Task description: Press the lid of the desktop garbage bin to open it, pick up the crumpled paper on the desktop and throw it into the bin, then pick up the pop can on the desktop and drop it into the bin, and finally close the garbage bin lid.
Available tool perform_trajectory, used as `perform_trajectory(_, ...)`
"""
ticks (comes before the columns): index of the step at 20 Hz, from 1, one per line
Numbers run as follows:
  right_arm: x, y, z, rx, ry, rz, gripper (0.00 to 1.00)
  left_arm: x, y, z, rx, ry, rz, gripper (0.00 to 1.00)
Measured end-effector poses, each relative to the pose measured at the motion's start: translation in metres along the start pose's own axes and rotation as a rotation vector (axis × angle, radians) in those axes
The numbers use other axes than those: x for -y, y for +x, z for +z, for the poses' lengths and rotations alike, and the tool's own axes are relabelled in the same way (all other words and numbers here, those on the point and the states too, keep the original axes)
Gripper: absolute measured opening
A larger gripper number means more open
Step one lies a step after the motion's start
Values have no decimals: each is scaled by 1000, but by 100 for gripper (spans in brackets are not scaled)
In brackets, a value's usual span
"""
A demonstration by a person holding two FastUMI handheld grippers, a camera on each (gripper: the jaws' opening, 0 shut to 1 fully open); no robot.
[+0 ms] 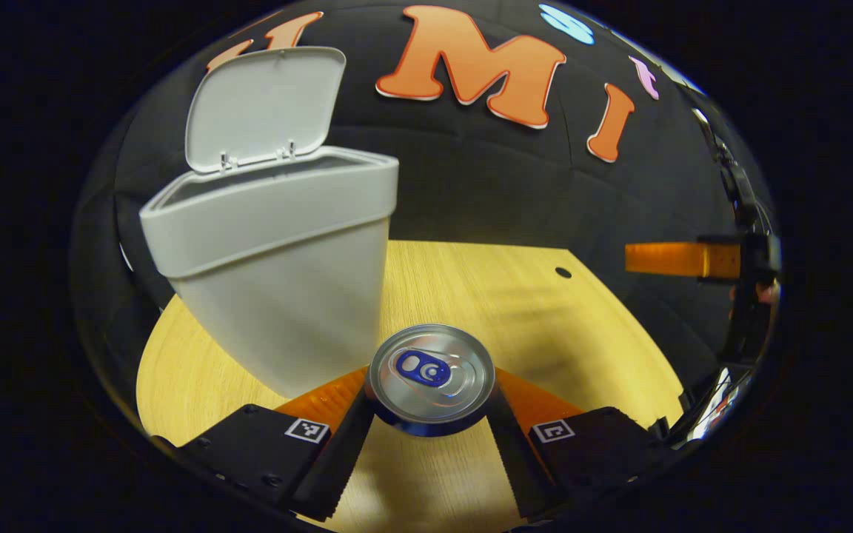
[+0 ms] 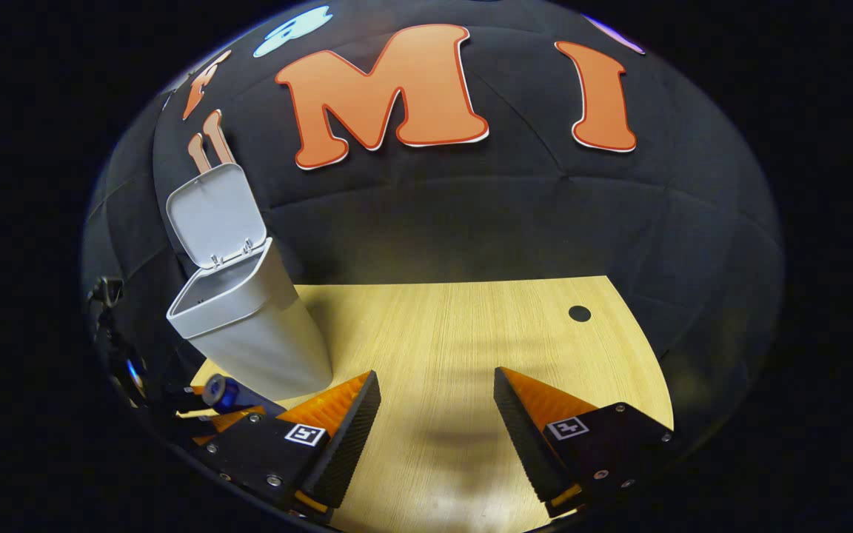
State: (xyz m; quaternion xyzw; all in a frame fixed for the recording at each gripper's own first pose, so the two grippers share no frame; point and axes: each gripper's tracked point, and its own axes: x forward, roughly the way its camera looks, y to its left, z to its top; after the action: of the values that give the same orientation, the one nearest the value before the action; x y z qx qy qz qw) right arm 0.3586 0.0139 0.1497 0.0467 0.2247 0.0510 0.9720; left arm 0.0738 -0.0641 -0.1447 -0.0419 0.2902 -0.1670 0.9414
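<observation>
A: How is the bin positioned?
B: It is stood at the left on the table, lid raised upright.

A: And the can?
B: It is clamped between both fingers of the left gripper, just right of the bin.

A: The right gripper?
B: Its fingers are spread apart; nothing is held.

Pale wooden desktop against black cloth wall
</observation>
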Motion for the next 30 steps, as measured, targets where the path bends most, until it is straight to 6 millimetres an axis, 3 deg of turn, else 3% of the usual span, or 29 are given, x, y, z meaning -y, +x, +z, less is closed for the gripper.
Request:
perform_trajectory(4,-6,-7,8,26,8,7,93,-4,-35,56,98,-13,-7,84)
perform_trajectory(9,-13,-11,18,50,11,7,92,-9,-70,101,200,-3,-12,83)
perform_trajectory(18,-22,-13,27,67,11,-1,92,-73,-92,170,317,29,86,83)
perform_trajectory(24,-16,-12,30,72,19,-28,92,-113,-82,213,417,47,171,82)
perform_trajectory(30,-5,-12,27,63,30,-63,92,-142,-41,209,382,-3,207,82)
